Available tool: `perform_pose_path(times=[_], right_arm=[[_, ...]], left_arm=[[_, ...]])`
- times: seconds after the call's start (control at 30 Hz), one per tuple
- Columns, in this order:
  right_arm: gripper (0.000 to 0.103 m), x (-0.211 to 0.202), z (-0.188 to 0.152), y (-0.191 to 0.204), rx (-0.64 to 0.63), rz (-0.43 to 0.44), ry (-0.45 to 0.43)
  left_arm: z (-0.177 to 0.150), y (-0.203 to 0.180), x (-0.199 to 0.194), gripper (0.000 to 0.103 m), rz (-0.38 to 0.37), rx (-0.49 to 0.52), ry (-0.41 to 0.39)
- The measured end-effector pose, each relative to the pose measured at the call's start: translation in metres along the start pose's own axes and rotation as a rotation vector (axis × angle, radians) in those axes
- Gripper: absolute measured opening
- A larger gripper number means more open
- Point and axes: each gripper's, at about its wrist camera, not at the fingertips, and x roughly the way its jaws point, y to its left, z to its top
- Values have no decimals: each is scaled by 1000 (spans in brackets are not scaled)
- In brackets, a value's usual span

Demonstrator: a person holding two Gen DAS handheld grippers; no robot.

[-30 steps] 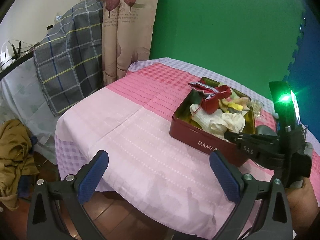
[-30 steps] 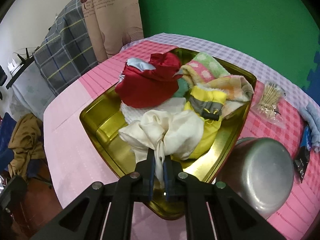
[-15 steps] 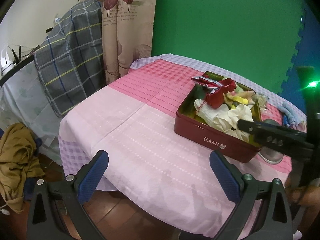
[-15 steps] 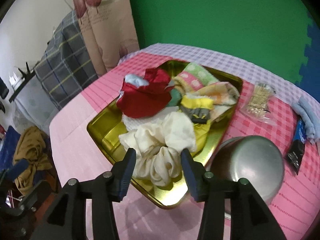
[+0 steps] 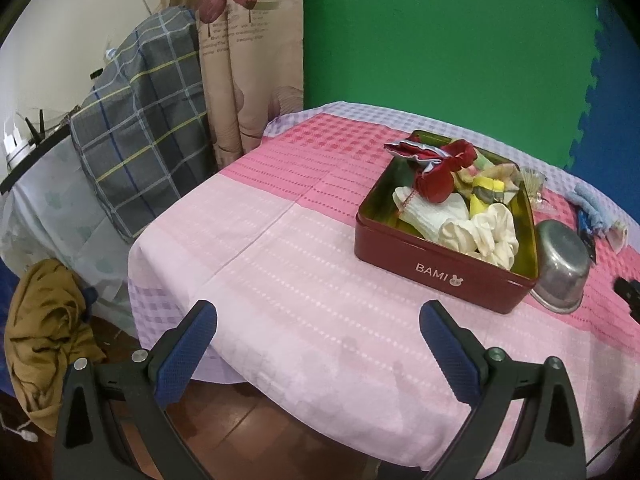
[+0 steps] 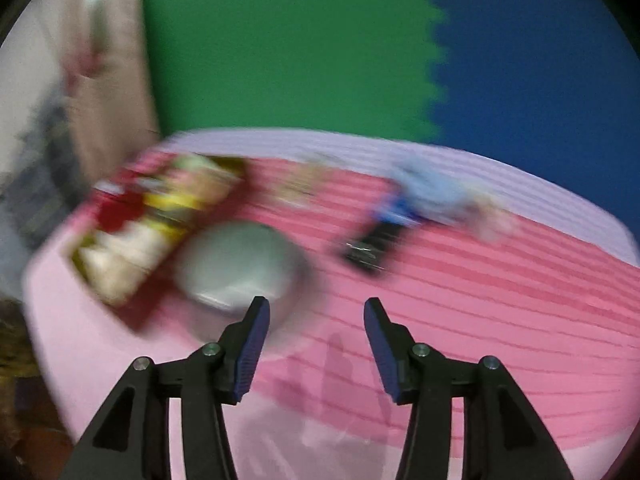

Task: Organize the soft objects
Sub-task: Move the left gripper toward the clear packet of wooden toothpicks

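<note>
1. The cloth on the desk [image 5: 280, 248] is pale pink, deeper pink and lilac check.
2. The tin [image 5: 440, 268] is dark red outside, gold inside.
3. In it lie a red cloth [image 5: 440, 184], a cream cloth [image 5: 488, 232] and a yellow-and-grey cloth [image 5: 486, 196].
4. The bowl [image 5: 562, 264] is silver.
5. The blanket [image 5: 140, 128] is grey plaid.

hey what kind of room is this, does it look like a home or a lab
Most likely a lived-in room at home: a table under a pink checked cloth, a floral curtain, and a plaid blanket draped beside it. The green foam wall mat looks improvised.
</note>
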Motion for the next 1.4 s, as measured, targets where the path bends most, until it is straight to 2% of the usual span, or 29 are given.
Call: perform_pose_path(times=[0.17,0.23,0.3,0.4,0.43,0.57,0.67,0.73,0.83,0.93,1.03,1.13,1.3,1.4], right_arm=[[50,2,-24,-82,43,-238,28],[51,3,-30,-103,50,-290,31],[53,8,-35,-120,73,-320,57],[59,16,-36,-141,169,-302,107],[63,17,-36,-145,189,-289,114],[65,17,-39,-153,226,-271,113],[66,13,-41,-156,232,-268,112],[68,14,-40,-155,234,-261,110],[73,13,-40,-154,241,-242,107],[78,13,-40,-152,242,-218,105],[78,13,-41,-153,249,-202,99],[78,10,-42,-154,268,-175,84],[78,7,-43,-155,284,-142,66],[78,6,-43,-156,291,-126,58]], left_arm=[[-4,-14,-1,100,20,66,-5],[-7,-24,-2,101,28,115,-16],[-10,-33,-4,101,36,159,-27],[-13,-46,-11,101,14,216,-39],[-14,-51,-15,101,-17,232,-44],[-4,-74,-36,101,-145,302,-97],[18,-106,-53,101,-239,395,-170],[41,-130,-57,102,-324,431,-185],[84,-169,-43,102,-496,437,-114],[118,-205,-17,102,-582,428,-43],[151,-246,22,102,-606,445,14],[169,-276,62,102,-609,458,95],[183,-312,126,100,-533,472,210],[182,-323,152,94,-535,479,260]])
